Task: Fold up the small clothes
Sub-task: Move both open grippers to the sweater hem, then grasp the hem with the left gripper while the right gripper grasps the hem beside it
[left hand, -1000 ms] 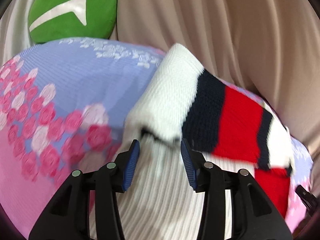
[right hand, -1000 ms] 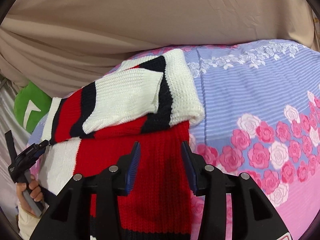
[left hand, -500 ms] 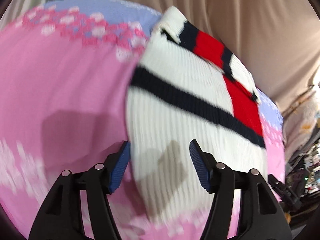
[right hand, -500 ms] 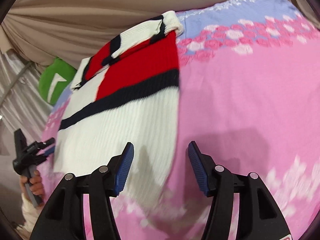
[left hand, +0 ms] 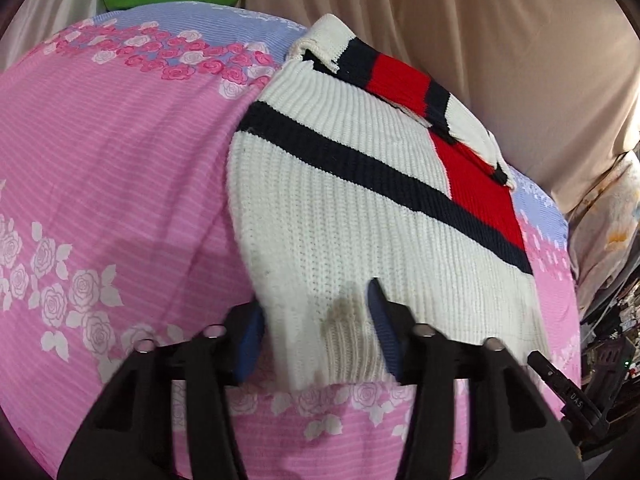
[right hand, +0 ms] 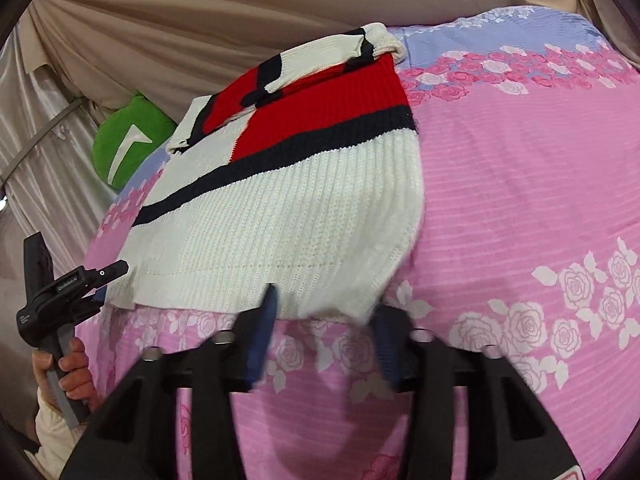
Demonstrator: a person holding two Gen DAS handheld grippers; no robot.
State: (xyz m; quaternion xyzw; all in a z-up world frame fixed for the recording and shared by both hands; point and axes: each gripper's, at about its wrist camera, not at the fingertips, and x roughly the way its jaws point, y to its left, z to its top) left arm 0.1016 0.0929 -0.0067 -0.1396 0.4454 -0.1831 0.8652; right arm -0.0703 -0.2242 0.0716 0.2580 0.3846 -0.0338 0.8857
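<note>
A small knitted sweater (left hand: 360,216), white with a navy stripe and a red block, is lying flat on a pink bedspread (left hand: 112,184) printed with roses, its sleeves folded across the far end. The left gripper (left hand: 316,328) is sitting at the sweater's near left corner with its blue-padded fingers spread apart, one on each side of the hem and not pinching it. The right gripper (right hand: 324,330) is sitting at the near right corner, fingers likewise spread wide around the hem edge. A green cushion (right hand: 128,140) is resting beyond the bed, against beige curtains (left hand: 480,32).
</note>
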